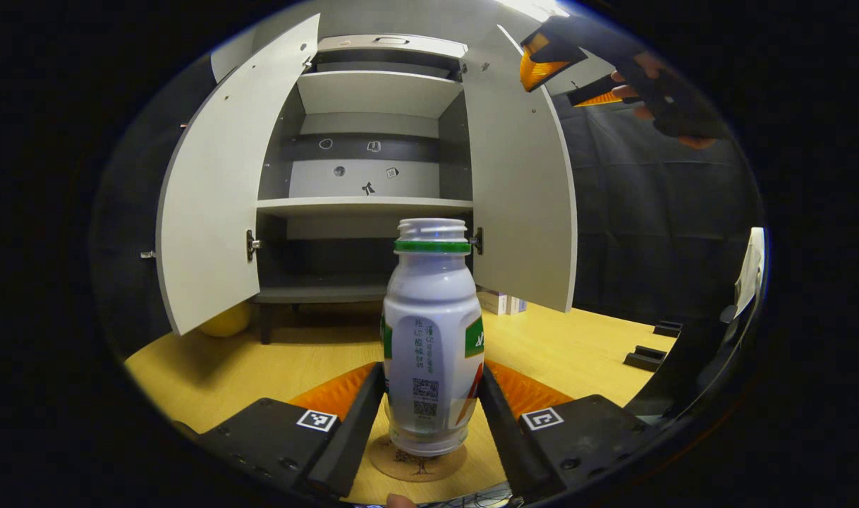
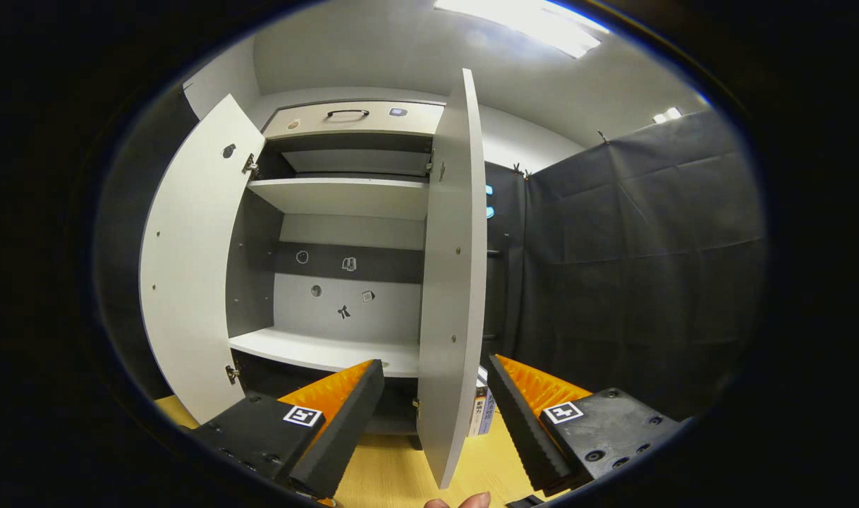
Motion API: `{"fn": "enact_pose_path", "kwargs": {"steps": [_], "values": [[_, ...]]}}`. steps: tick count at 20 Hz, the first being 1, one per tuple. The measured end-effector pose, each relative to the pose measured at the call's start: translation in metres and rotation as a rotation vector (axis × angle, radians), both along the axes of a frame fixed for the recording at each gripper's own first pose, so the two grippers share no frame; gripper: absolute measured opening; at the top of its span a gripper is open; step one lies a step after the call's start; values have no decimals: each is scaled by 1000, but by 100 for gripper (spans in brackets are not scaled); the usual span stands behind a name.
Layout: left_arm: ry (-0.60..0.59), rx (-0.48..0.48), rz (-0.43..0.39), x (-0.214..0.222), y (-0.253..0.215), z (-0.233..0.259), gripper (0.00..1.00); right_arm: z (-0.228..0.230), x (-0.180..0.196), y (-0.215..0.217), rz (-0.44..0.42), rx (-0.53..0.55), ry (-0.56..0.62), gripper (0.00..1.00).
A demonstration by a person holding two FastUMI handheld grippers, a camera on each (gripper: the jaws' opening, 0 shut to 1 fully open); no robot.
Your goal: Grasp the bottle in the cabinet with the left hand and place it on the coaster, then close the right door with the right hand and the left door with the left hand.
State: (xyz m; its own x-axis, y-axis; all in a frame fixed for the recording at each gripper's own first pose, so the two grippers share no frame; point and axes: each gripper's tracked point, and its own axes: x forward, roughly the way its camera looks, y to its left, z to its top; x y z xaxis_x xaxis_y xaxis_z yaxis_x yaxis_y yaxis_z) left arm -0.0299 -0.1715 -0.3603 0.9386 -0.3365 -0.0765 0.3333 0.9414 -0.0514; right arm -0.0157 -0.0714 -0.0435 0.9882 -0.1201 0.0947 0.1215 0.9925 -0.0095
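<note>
In the left gripper view, we see the bottle point(image 1: 431, 339) standing upright between the left gripper point(image 1: 431, 402) fingers, its long axis vertical, its base resting on the coaster point(image 1: 415, 462) directly below. Whether the fingers press it or have just let go, we cannot tell. The bottle is white with a green neck ring and no cap. Ahead, the cabinet point(image 1: 373, 190) stands with both doors open.

In the right gripper view, the right gripper point(image 2: 435, 416) is spread wide, and the right door point(image 2: 454, 282) stands edge-on between its fingers, just ahead. This hand is the nearer one to that door, so we judge a sideways push comes next.
</note>
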Motion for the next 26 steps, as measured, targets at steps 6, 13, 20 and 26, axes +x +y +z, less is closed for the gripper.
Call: {"fn": "enact_pose_path", "kwargs": {"steps": [6,13,20,26], "values": [[15,-3,14,4,5,-20,81,-5,-1,-2,11,-23,4,98],[73,18,19,3,5,-35,86,-5,-2,-7,3,-38,-1,97],[143,25,-9,-33,10,-39,98,-2,-2,-15,-1,-4,35,98],[132,31,-7,-68,40,17,98,7,2,-41,-17,-14,92,97]]}}
